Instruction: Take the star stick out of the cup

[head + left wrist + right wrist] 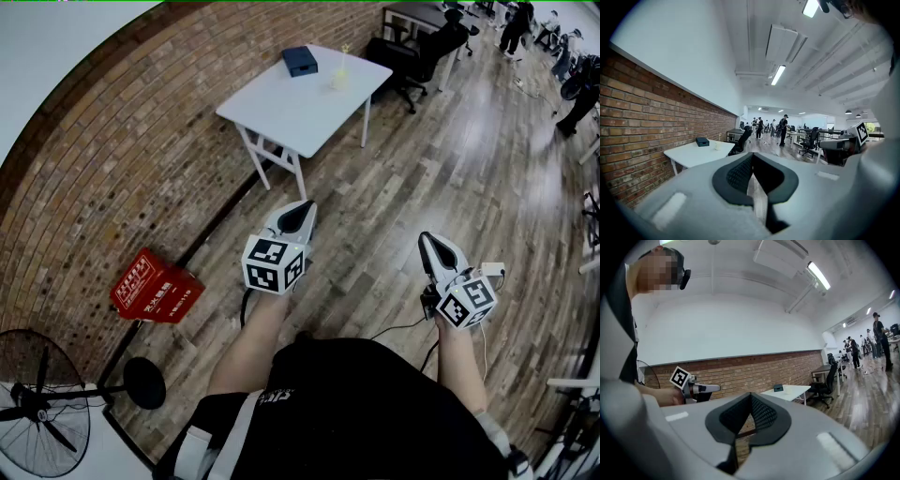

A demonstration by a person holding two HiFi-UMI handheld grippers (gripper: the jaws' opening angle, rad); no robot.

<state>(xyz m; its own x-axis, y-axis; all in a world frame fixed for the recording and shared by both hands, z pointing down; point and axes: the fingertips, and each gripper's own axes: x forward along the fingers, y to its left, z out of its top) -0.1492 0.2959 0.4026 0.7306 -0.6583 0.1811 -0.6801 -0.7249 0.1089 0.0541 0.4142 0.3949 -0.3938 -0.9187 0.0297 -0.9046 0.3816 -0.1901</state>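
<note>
A small pale cup [339, 79] stands on a white table [300, 108] far ahead by the brick wall. A thin stick [345, 54] rises out of it; its star is too small to make out. The left gripper view shows the cup [717, 146] as a distant speck, as does the right gripper view [789, 389]. My left gripper [302, 211] and right gripper [428, 242] hang side by side over the wooden floor, well short of the table. Both are shut with nothing between the jaws.
A dark blue box [300, 61] sits on the table behind the cup. Black office chairs [417, 52] stand to the table's right. On the floor at the left lie a red box [155, 289] and a standing fan [42, 412]. People stand far off [783, 126].
</note>
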